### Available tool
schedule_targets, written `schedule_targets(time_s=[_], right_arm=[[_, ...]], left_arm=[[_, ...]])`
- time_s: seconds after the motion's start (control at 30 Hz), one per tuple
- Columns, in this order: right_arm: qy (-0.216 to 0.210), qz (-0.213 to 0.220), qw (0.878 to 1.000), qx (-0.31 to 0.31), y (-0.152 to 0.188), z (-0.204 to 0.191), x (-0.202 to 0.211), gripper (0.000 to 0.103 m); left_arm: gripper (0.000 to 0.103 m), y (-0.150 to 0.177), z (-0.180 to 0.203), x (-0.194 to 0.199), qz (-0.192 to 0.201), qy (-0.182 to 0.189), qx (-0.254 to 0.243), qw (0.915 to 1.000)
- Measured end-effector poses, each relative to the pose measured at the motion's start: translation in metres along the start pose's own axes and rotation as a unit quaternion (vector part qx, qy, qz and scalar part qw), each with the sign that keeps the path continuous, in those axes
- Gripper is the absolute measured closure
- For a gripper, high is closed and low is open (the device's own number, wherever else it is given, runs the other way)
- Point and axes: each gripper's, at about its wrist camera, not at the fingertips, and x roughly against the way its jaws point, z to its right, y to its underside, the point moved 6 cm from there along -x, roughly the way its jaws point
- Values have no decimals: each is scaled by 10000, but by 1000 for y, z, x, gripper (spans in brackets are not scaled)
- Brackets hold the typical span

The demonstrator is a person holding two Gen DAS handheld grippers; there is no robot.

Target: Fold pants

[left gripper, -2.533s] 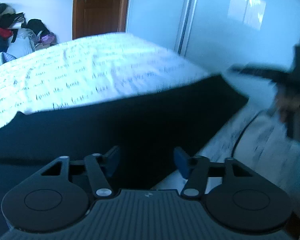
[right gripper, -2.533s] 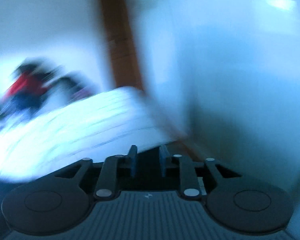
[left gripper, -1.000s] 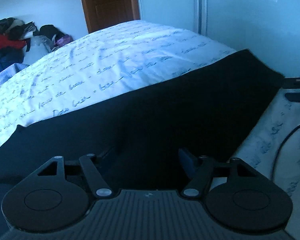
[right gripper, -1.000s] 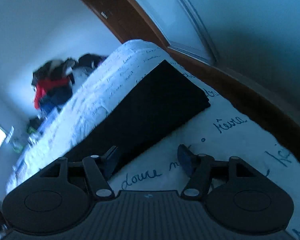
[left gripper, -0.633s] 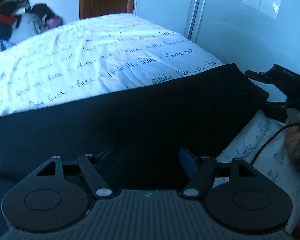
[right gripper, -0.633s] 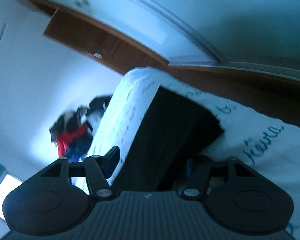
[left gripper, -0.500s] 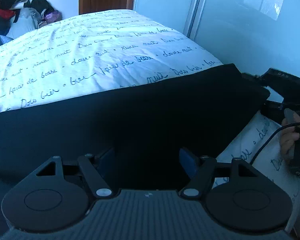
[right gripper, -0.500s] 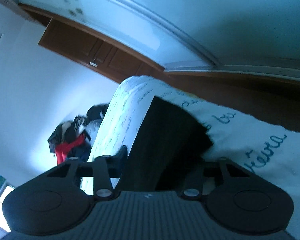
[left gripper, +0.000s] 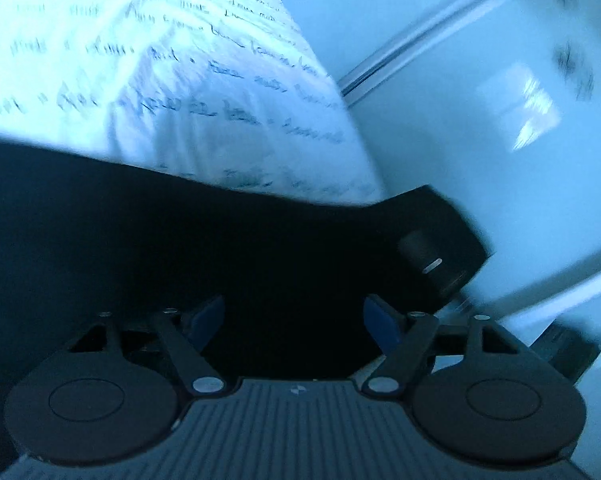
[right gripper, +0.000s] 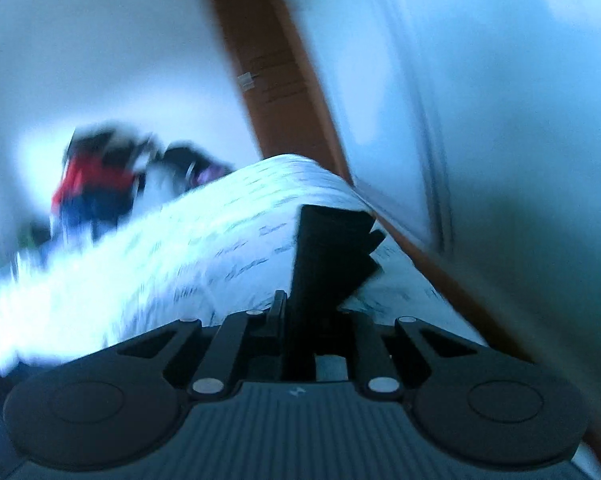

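The black pants (left gripper: pixel 180 248) lie across the near part of a bed with a white sheet printed with script (left gripper: pixel 160 80). My left gripper (left gripper: pixel 294 320) is open just above the dark cloth, with nothing between its blue pads. My right gripper (right gripper: pixel 306 314) is shut on the hem end of the pants (right gripper: pixel 328 256), which stands up from the jaws in stacked layers. Part of the right gripper's body (left gripper: pixel 440 264) shows at the pants' right end in the left wrist view.
A brown door (right gripper: pixel 276 68) and pale sliding wardrobe panels (left gripper: pixel 500 100) stand beyond the bed. A pile of red and dark clothes (right gripper: pixel 100 176) sits at the far side. The bed's right edge (right gripper: pixel 400 240) drops to a wooden floor.
My right gripper closed on the pants' end and lifted it, so the layers now stand up. My left gripper swung right and lower over the cloth, still open. Both views are blurred by motion.
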Motion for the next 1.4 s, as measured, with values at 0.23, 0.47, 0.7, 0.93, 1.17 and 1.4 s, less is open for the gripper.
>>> schedule_targets(time_s=[0.23, 0.47, 0.7, 0.93, 1.17, 1.4], right_arm=[[-208, -51, 9859, 1657, 18, -73, 8, 92], [-419, 39, 9713, 2343, 37, -104, 21, 91], [-246, 127, 9413, 3365, 61, -129, 31, 91], [55, 185, 9339, 3570, 66, -133, 33, 86], [-163, -16, 9367, 3497, 73, -133, 40, 91], [-534, -162, 9446, 3233, 75, -152, 44, 92]], left_arm=[[12, -18, 10, -10, 248, 1110, 959, 9889], [17, -25, -8, -23, 236, 1294, 1793, 9750], [43, -25, -26, -18, 207, 1055, 1801, 9778], [58, -23, -23, -23, 136, 669, 1393, 9879], [91, -16, -19, -31, -17, 446, 1069, 9933], [92, -5, 2, -2, 514, -663, -788, 9934]])
